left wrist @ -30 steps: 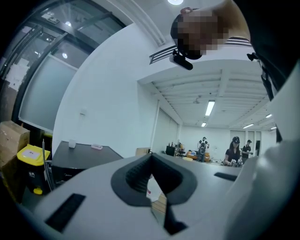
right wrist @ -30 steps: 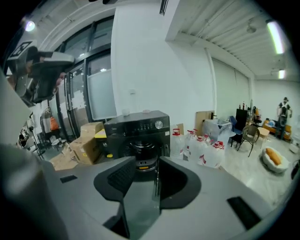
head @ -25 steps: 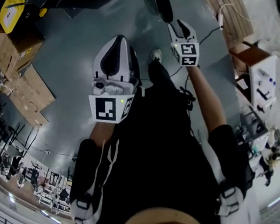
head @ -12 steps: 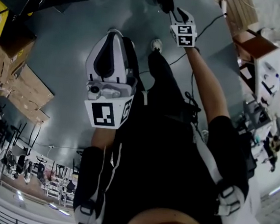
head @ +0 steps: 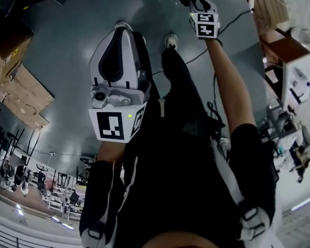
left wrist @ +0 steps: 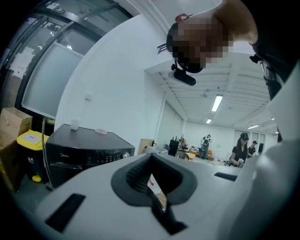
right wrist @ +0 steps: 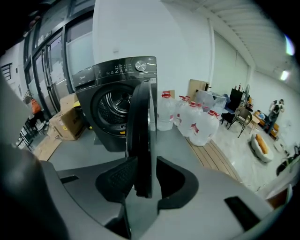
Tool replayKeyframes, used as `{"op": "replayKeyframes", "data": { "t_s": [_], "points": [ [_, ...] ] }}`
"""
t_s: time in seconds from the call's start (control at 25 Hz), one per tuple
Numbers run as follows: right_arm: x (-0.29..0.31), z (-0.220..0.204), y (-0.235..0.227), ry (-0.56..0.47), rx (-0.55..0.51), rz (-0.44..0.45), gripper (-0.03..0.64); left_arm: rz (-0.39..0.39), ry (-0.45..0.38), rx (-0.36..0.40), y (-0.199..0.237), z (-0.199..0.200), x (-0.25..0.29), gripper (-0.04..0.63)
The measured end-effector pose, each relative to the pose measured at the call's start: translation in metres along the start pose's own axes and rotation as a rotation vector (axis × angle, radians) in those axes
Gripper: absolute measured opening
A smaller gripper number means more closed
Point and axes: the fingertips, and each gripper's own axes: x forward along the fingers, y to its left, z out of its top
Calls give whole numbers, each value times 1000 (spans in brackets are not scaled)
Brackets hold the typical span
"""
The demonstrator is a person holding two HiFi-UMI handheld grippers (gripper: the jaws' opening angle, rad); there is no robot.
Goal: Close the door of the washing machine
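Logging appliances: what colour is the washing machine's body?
Black, the washing machine; best in the right gripper view.

This is a big work room, like a test lab inside an office. A black washing machine [right wrist: 117,101] stands on a bare grey floor [right wrist: 75,147]. Cardboard boxes [right wrist: 68,123] and big water jugs [right wrist: 197,124] sit beside it. Far back, people [left wrist: 240,150] stand about under long ceiling lights [left wrist: 216,102]. One side has a tall glass wall [right wrist: 51,61].
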Motion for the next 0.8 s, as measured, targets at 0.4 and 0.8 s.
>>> {"op": "replayKeyframes", "data": {
  "t_s": [0.4, 0.8],
  "points": [
    [10, 2, 8, 39, 11, -33, 60, 26, 3, -23, 14, -6, -11, 5],
    [14, -2, 49, 35, -31, 19, 60, 80, -20, -25, 26, -9, -33, 5]
  ]
}}
